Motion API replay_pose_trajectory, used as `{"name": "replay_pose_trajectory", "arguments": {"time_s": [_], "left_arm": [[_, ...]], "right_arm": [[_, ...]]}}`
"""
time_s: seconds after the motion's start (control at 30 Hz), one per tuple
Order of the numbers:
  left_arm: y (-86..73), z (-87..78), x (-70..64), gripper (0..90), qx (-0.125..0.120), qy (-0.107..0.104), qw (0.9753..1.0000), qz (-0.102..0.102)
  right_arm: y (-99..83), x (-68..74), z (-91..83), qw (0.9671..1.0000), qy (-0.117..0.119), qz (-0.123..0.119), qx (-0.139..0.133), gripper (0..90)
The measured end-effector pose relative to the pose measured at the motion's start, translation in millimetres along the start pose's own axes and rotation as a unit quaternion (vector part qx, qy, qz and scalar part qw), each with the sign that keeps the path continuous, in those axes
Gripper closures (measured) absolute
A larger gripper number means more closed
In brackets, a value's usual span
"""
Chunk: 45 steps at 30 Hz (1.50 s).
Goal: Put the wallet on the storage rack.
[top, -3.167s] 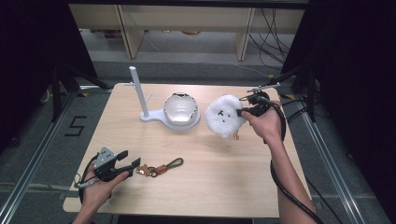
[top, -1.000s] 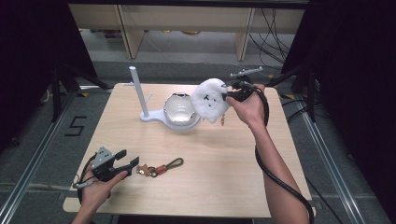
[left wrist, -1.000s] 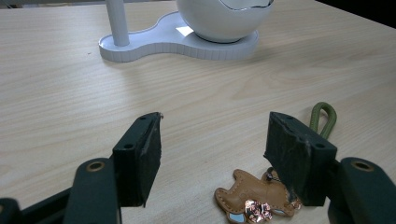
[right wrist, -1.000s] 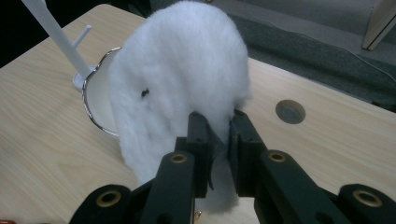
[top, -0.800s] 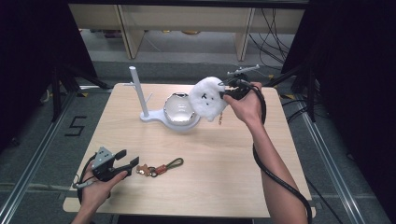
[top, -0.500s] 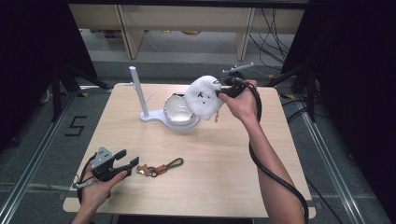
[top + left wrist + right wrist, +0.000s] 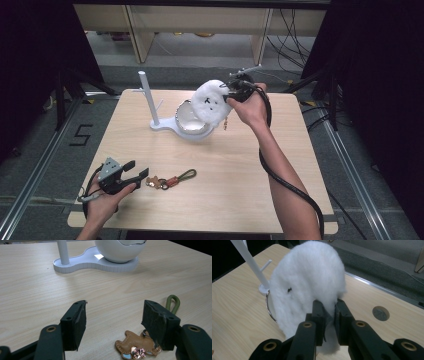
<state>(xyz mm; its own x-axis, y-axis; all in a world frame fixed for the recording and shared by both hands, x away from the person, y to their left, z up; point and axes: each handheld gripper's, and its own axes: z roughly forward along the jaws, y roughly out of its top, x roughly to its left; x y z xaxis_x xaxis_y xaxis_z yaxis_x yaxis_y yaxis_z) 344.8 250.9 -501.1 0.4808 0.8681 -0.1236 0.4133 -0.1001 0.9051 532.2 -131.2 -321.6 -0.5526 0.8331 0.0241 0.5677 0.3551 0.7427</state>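
Observation:
A fluffy white plush (image 7: 211,102) (image 7: 308,287) with a small dark face hangs in the air above the round white bowl (image 7: 191,119) (image 7: 120,250) of a white stand. My right gripper (image 7: 231,93) (image 7: 328,315) is shut on the plush's edge. A thin chain (image 7: 226,121) dangles below it. My left gripper (image 7: 136,176) (image 7: 120,322) rests open near the table's front left. A brown leather bear keychain (image 7: 156,183) (image 7: 136,347) with a green loop (image 7: 187,174) (image 7: 173,302) lies just ahead of its fingertips, beside the right jaw in the left gripper view.
The stand has a white upright post (image 7: 148,98) (image 7: 249,263) with a side peg at the back left of the wooden table (image 7: 280,165). A round grey plug (image 7: 381,313) sits in the tabletop. Shelving and cables lie beyond the far edge.
My right gripper has lifted the plush off the table and carried it left, over the bowl. The left gripper and the keychain have not moved.

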Motion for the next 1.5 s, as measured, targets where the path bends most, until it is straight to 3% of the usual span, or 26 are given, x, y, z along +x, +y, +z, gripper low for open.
{"name": "replay_pose_trajectory", "arguments": {"time_s": [0.1,0.13,0.3,0.33,0.9,1.5], "left_arm": [[-0.1,-0.1,0.0,35.0,-0.001,-0.001,1.0000,-0.001],[-0.1,-0.1,0.0,35.0,-0.001,-0.001,1.0000,-0.001],[-0.1,-0.1,0.2,35.0,-0.001,-0.001,1.0000,0.000],[-0.1,-0.1,0.1,35.0,0.000,0.000,1.0000,-0.001],[-0.8,0.5,-0.4,35.0,0.000,-0.003,1.0000,-0.002],[-1.4,1.8,-0.3,35.0,-0.002,-0.008,1.0000,-0.002]], "right_arm": [[2.7,2.5,2.3,1.0000,0.001,-0.003,-0.001,81.0],[3.7,5.4,2.5,1.0000,0.003,0.006,0.002,81.0],[8.0,7.1,7.8,0.9999,0.004,-0.010,-0.004,81.0],[8.6,9.0,8.0,1.0000,0.006,-0.001,-0.002,81.0],[25.0,22.0,22.0,0.9998,0.014,-0.010,-0.008,81.0],[28.5,26.8,46.1,0.9998,0.017,-0.008,-0.005,80.8]]}}
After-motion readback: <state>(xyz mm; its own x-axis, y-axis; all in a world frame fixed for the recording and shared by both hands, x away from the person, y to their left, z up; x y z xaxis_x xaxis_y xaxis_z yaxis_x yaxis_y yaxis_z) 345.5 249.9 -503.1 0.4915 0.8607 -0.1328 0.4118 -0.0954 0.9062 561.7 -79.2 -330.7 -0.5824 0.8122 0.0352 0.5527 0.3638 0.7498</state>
